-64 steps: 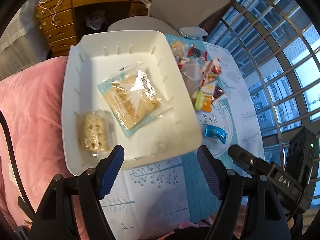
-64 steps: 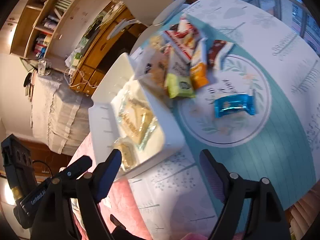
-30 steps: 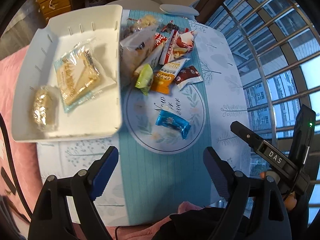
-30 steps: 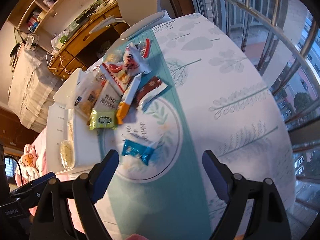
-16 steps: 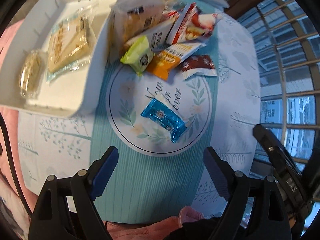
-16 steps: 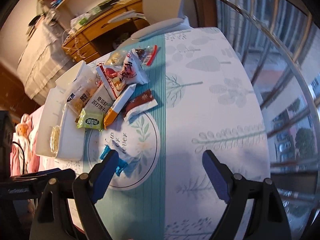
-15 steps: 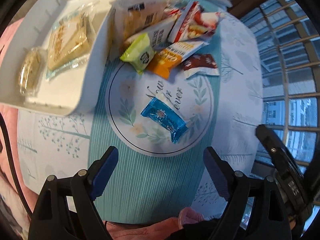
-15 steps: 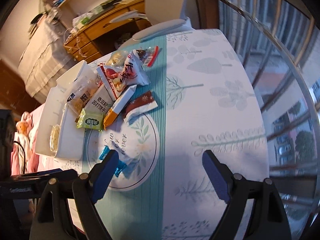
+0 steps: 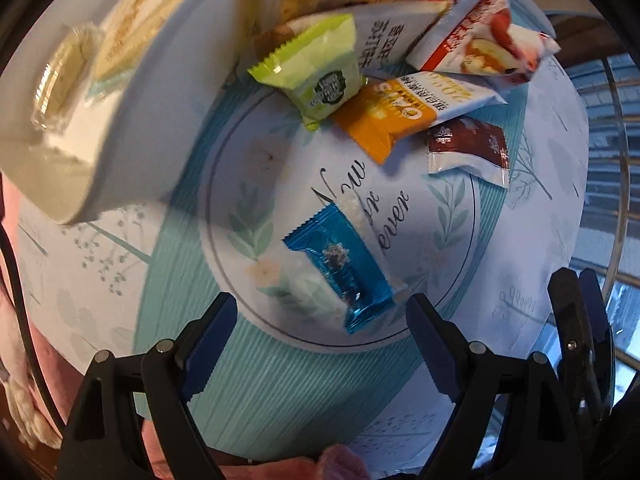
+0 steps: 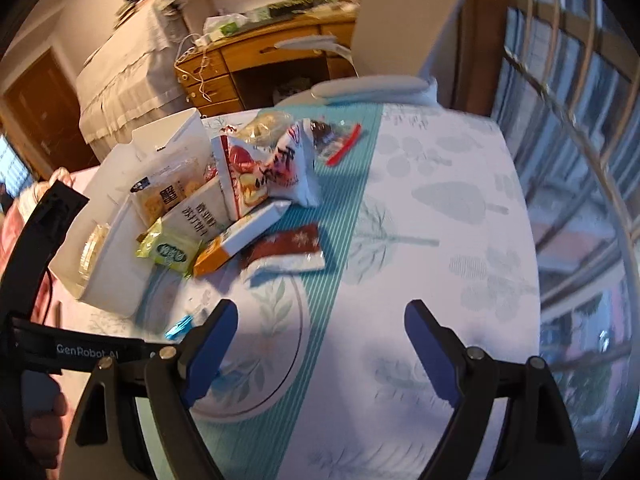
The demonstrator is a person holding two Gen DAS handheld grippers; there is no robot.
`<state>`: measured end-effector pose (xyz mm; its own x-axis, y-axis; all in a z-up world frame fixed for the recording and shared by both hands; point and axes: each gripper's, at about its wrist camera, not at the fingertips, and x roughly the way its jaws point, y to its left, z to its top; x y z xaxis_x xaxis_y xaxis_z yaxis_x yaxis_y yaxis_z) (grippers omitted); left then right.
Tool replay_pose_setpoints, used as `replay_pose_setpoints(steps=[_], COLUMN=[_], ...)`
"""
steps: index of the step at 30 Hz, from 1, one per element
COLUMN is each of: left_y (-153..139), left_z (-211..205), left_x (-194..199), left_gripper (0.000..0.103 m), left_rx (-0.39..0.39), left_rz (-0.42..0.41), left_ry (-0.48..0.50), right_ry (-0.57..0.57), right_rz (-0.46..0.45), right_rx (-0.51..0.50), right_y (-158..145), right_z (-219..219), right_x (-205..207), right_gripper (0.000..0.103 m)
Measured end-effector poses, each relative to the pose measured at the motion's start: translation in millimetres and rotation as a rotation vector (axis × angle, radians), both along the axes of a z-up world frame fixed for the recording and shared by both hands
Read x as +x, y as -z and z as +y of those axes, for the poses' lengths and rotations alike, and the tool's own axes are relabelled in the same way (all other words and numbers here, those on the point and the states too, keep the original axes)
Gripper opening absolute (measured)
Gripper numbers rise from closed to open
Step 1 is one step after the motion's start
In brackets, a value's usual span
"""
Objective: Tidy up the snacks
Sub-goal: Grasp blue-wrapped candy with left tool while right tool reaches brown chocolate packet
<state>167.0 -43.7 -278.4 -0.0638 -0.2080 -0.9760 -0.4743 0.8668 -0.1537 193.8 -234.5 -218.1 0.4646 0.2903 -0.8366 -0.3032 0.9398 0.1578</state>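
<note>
The left gripper [image 9: 322, 320] hangs over a glossy blue packet [image 9: 340, 268], its jaws wide apart and nothing between the blue pads. The packet is a crinkled foil oblong with crimped ends, lying flat inside the printed ring of the tablecloth [image 9: 260, 392]; in the left wrist view its long axis runs from upper left to lower right, the lower end nearest the gripper's right finger. Beyond it lies a loose heap: a pale green pillow pack [image 9: 320, 68], an orange and white bar [image 9: 412, 110] and a brown and white sachet [image 9: 468, 150], with red and white bags behind. A smooth white tray [image 9: 156, 120] with rounded corners stands left of the heap, holding clear-wrapped biscuits. The right gripper [image 10: 320, 332] is likewise wide and empty, over bare cloth near the sachet.
</note>
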Motion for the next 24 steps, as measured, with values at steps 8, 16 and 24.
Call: replay_pose_setpoints(steps=[8, 16, 24], left_y=[23.8, 33.7, 42.5], left_z=[5.5, 19.1, 14.1], left_x=[6.6, 11.0, 15.6], left_gripper=[0.075, 0.062, 0.041], left_rx=[-0.009, -0.019, 0.013], left_rz=[0.076, 0.085, 0.095], left_ry=[-0.072, -0.12, -0.125], right_ry=[-0.116, -0.132, -0.18], right_rz=[-0.066, -0.067, -0.077], right_rx=[-0.01, 0.018, 0.016], right_y=[19.4, 36.8, 49.9], right_z=[16.2, 22.5, 33.0], right_x=[15.6, 27.3, 31.3], right_gripper=[0.086, 0.086, 0.086])
